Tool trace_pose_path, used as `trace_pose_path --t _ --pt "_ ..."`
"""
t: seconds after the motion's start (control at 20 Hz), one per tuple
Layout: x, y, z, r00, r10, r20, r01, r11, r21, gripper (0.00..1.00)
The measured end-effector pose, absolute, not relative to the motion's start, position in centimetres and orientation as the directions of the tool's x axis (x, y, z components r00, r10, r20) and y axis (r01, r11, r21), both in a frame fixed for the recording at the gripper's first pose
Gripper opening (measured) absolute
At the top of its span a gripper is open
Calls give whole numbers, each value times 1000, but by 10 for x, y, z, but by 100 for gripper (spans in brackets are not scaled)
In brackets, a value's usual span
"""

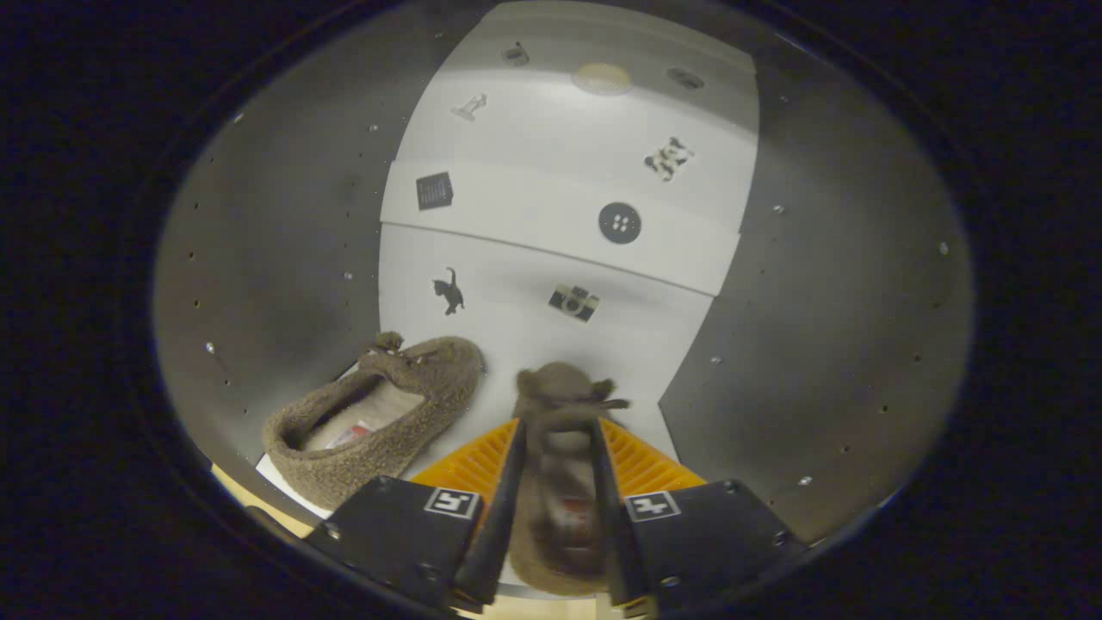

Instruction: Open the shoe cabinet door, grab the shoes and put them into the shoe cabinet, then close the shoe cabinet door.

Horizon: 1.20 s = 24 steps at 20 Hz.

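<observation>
1. Gripper (558, 448) clenched on a fuzzy brown slipper (560, 482), both fingers pressing its sides, toe with a small bow pointing ahead.
2. Second matching slipper (379, 422) lying just left of the fingers on the white cabinet floor (516, 336), pale lining showing.
3. Small dark stickers scattered over the white panels beyond.

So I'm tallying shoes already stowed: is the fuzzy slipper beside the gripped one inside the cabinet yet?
In. The left slipper rests on the cabinet's white shelf between grey side walls.
</observation>
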<state>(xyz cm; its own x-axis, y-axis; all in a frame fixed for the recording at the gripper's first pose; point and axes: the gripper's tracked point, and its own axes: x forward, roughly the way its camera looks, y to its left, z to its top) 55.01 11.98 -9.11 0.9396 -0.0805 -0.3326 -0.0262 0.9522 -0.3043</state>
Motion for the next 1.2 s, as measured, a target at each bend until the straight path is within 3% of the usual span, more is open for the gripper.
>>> trace_pose_path --t 0.15,0.4,0.6,0.85,1.2 --pt "525 123 -84 936 -81 -342 -26 955 -296 87" --pt "467 142 -45 969 -38 -242 -37 954 -297 87" --pt "404 165 -13 988 8 -157 -44 972 -232 99" --pt "301 189 22 986 131 -105 -149 972 -181 100" --pt "165 148 54 992 124 -36 -129 966 -223 100"
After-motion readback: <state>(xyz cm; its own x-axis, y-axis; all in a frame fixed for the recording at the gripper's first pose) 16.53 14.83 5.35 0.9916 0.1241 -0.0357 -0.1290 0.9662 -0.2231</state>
